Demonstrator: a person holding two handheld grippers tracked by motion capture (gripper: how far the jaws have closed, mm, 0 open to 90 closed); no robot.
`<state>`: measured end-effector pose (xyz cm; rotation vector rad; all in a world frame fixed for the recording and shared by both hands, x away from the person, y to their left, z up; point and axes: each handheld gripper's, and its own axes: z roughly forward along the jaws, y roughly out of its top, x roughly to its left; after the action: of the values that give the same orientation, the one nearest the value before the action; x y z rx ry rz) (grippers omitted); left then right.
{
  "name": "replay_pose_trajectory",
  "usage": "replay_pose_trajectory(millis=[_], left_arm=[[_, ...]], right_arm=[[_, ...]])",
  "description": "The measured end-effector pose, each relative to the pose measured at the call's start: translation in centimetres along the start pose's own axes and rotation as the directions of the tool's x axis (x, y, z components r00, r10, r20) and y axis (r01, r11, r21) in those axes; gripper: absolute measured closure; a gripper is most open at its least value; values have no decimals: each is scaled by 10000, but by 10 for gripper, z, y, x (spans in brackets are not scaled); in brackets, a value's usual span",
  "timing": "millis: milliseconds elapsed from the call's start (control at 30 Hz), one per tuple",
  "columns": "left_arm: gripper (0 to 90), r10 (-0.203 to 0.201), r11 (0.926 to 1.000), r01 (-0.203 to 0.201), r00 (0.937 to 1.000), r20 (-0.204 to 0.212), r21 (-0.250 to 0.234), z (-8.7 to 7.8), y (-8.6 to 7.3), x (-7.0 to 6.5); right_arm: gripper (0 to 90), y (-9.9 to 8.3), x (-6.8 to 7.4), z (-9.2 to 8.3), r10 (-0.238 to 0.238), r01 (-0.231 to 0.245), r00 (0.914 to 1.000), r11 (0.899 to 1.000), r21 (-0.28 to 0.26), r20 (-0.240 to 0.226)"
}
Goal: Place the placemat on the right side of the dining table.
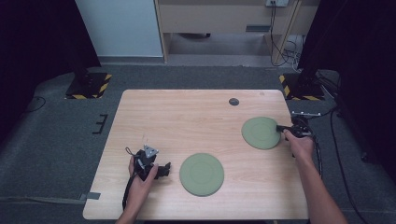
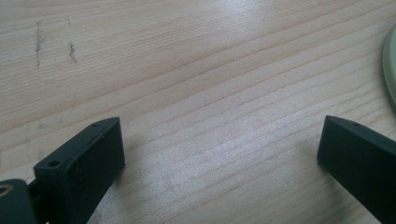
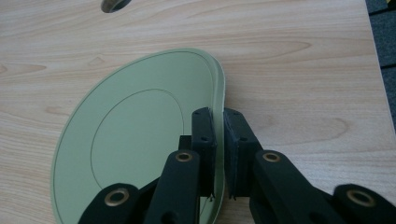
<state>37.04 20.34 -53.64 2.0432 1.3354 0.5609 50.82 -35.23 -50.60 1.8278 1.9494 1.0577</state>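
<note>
2nd green plate (image 1: 201,174) nr left gripper (image 1: 163,169), prob. apart

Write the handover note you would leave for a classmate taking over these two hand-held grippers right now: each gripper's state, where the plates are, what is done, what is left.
Right gripper: shut on the rim of the far green plate, near the table's right edge; in the right gripper view the rim sits pinched between the pads.
Left gripper: open, holding nothing, resting low over bare wood left of the near green plate.
Done: one plate gripped. The near plate lies flat and untouched.
Left: probably carry the gripped plate where it belongs, perhaps onto the near one; the goal cannot be read from the scene. Mind the small dark hole at the far edge.
</note>
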Motion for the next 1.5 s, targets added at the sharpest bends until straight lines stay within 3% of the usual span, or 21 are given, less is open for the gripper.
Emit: replay_pose_trajectory(millis=[200, 567, 1100, 1267, 1500], left_arm=[[3, -2, 10000, 2, 10000, 15, 7, 0, 0, 0], [4, 11, 10000, -11, 10000, 28, 3, 0, 0, 0], [5, 6, 10000, -6, 10000, 34, 0, 0, 0, 0], [6, 6, 10000, -6, 10000, 35, -1, 0, 0, 0], [6, 8, 10000, -8, 10000, 35, -3, 0, 0, 0]], right_arm=[[832, -3, -6, 3, 199, -199, 9998, 9998, 31, 36], [792, -4, -6, 5, -21, 17, 9992, 9999, 99, 390], [730, -3, -13, 5, 72, -71, 9974, 10000, -13, 713], [683, -2, -13, 3, 91, -87, 9977, 9999, -63, 671], [543, -1, -12, 3, 46, -30, 9965, 9998, -191, 839]])
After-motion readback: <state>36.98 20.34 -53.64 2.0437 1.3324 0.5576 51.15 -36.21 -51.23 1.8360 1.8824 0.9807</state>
